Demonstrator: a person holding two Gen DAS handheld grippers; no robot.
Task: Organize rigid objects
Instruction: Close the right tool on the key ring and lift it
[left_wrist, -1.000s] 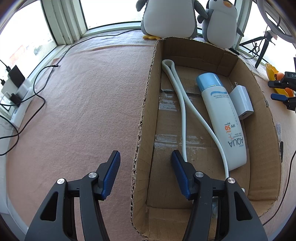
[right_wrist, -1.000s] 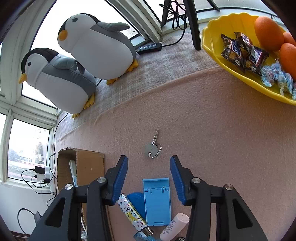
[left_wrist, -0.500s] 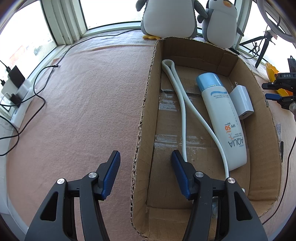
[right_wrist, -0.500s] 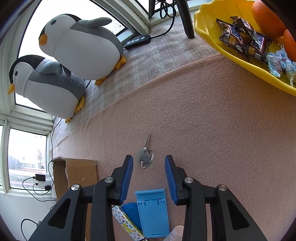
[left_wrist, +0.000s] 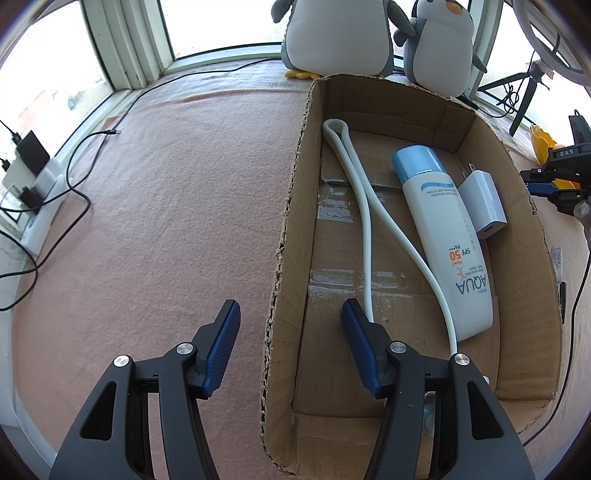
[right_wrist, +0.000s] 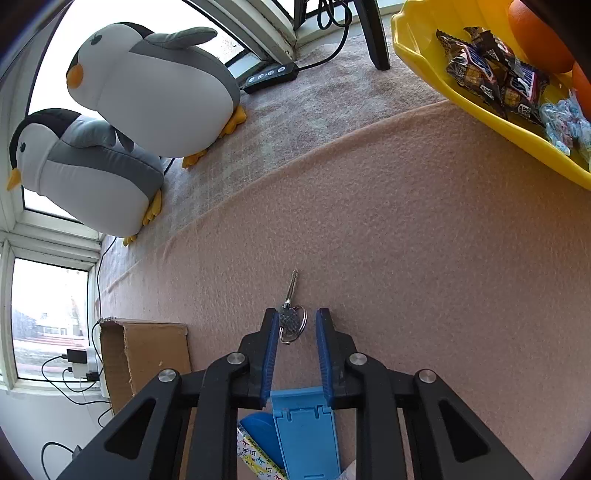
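Step in hand: I am picking up the key (right_wrist: 290, 315) from the pink counter (right_wrist: 424, 258) with my right gripper (right_wrist: 293, 345).
Right fingers: closing, the key's head and ring between them; the left pad (right_wrist: 271, 350) looks just at the head, the other pad apart, so no grip yet.
Doing it well: I should keep the tips low against the felt and centre on the flat head (the thin blade pointing away would likely slip).
Left gripper (left_wrist: 288, 339): its fingers straddle the near wall of the cardboard box (left_wrist: 284, 236), spread apart, pressing on nothing I can see.
Box contents: a white looped cord (left_wrist: 364, 206), a sunscreen bottle (left_wrist: 443, 229), a white charger (left_wrist: 482, 201).
Yellow tray (right_wrist: 480, 107): wrapped sweets and oranges.
Waiting: a blue stand (right_wrist: 306, 432) beneath my right fingers.
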